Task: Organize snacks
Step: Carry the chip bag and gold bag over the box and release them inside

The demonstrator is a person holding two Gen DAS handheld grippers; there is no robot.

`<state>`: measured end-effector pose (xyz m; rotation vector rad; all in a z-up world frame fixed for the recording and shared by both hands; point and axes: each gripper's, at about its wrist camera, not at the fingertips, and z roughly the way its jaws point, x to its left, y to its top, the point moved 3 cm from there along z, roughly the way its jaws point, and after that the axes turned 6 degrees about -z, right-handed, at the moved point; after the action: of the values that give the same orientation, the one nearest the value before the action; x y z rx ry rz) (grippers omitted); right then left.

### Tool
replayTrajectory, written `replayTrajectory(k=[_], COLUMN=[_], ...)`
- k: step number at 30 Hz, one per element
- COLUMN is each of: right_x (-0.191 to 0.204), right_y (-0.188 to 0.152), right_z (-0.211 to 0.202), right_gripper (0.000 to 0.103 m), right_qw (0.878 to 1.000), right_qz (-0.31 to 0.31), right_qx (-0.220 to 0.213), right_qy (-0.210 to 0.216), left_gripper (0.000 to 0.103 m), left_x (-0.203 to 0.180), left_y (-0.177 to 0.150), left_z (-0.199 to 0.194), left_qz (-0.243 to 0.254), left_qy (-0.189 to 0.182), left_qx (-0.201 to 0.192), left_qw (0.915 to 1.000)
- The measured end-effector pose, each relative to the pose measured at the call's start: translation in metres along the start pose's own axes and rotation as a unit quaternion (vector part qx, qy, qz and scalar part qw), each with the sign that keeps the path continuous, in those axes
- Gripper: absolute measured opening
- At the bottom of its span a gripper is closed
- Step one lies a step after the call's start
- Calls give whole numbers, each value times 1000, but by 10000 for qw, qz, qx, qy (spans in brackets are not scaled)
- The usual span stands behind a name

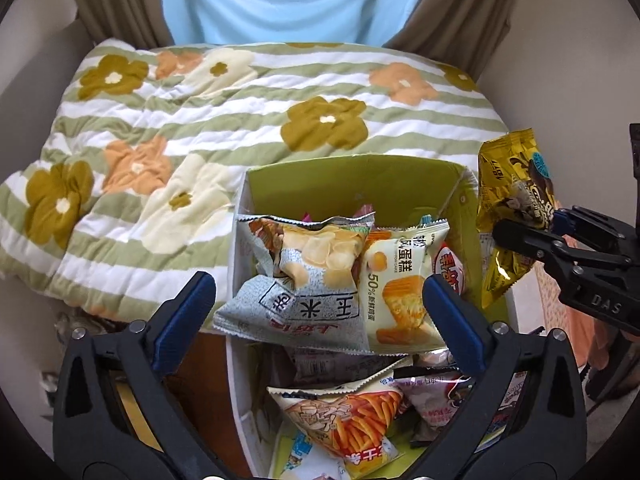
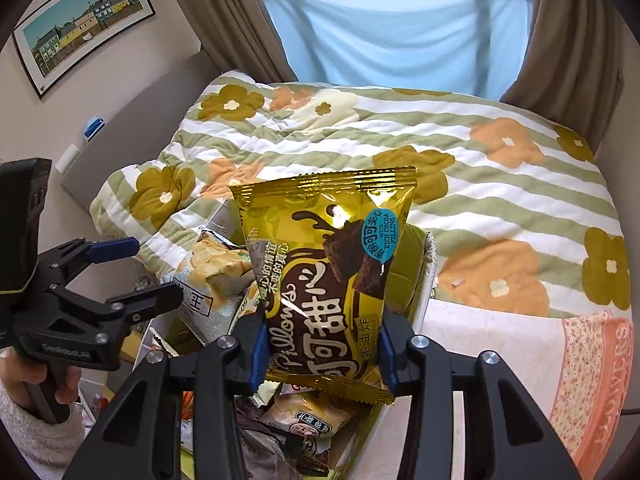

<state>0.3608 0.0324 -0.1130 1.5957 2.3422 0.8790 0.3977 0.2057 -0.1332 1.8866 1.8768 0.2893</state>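
Observation:
My right gripper [image 2: 320,340] is shut on a gold cocoa snack bag [image 2: 332,276] and holds it upright above the right side of the green snack box [image 1: 360,172]. The same bag shows in the left wrist view [image 1: 512,200], pinched by the right gripper [image 1: 524,236]. My left gripper [image 1: 316,300] is open and empty, its fingers on either side of a grey chips bag [image 1: 304,268] and a white cake bag [image 1: 400,288] lying on top of the box. The left gripper also shows in the right wrist view [image 2: 156,272], open.
The box holds several more packets, among them an orange-sticks bag [image 1: 348,416]. A striped flower quilt [image 1: 200,120] covers the bed behind the box. A peach floral cloth [image 2: 580,380] lies to the right. Curtains [image 2: 400,28] hang at the back.

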Motion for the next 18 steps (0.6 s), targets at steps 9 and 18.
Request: replayTrajectory(k=[9,18], right_x=[-2,-8], right_y=[17,10], right_z=[20,13], right_gripper=[46,86], right_qw=[9999,9993], right_qz=[21,238], right_qx=[133,-104], right_qy=[-29,-254], left_gripper=[103,103], left_x=[22,27], left_y=[-13,-16], left_z=[-16,-12], left_qz=[-352,-448], left_qy=[-44,-296], left_qx=[-124,-110], left_qw=[9993,9985])
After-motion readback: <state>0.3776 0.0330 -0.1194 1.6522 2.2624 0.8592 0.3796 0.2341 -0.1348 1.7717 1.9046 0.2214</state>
